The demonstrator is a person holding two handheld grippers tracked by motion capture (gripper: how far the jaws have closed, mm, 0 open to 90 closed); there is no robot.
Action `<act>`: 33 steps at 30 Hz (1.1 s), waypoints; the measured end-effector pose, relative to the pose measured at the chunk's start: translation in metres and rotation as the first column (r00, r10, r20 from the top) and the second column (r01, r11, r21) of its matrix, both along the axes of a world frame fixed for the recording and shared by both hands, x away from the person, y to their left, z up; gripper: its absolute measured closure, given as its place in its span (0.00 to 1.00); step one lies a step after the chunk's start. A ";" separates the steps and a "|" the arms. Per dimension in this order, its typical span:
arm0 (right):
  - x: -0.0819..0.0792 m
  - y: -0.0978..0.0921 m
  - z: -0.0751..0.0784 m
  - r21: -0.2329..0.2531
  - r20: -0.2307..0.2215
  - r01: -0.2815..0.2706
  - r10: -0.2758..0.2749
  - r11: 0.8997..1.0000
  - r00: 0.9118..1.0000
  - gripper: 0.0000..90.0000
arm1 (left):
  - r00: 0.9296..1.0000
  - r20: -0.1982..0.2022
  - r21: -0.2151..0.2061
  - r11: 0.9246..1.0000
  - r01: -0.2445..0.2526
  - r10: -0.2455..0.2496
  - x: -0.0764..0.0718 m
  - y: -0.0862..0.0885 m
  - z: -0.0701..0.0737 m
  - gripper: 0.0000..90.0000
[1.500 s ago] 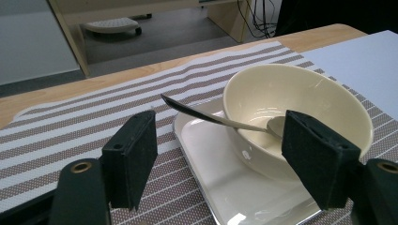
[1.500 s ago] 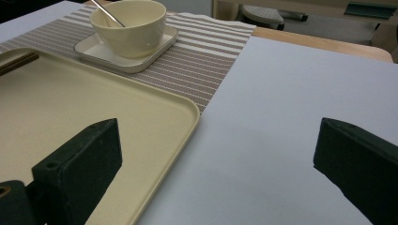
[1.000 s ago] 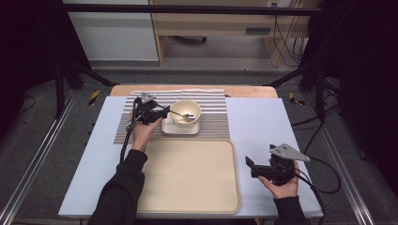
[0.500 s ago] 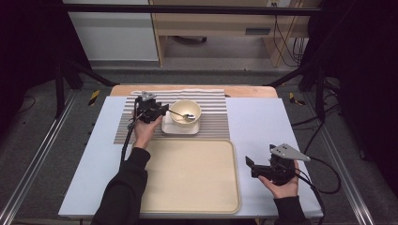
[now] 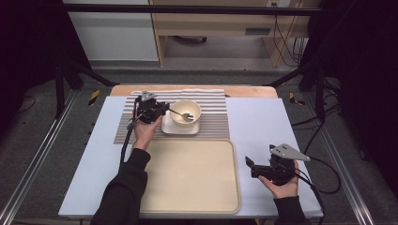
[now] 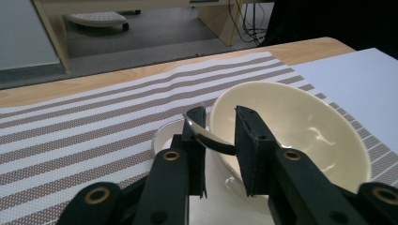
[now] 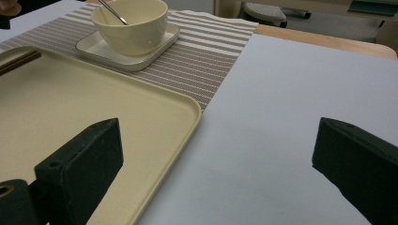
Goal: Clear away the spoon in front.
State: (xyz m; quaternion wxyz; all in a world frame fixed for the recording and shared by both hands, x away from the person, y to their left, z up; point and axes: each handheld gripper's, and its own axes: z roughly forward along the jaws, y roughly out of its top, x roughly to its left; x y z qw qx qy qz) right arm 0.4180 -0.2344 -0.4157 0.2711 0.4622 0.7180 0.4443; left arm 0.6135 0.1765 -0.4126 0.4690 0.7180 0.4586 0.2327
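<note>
The left gripper (image 6: 219, 136) has its jaws partly open around the spoon (image 6: 213, 140) handle sticking out of the bowl (image 5: 185, 112), not pinching it yet, so I'd guess it's lining up a grab. The bowl sits on a small plate (image 5: 168, 125) on the striped mat (image 5: 213, 119), with the tray (image 5: 187, 178) parked just in front, probably as the drop spot. The right gripper (image 5: 253, 168) hovers wide open and empty over the counter (image 5: 263, 122) beside the tray.

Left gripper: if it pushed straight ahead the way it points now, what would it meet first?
The left gripper has its jaws either side of the spoon handle, so that comes first; just behind it is the rim of the cream bowl. Depth between them is hard to judge.
</note>
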 end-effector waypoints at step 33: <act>-0.001 0.000 0.001 0.015 0.001 -0.007 0.007 1.000 1.000 0.03 | 0.986 0.131 -0.026 0.994 0.104 -0.099 -0.042 -0.003 0.043 0.98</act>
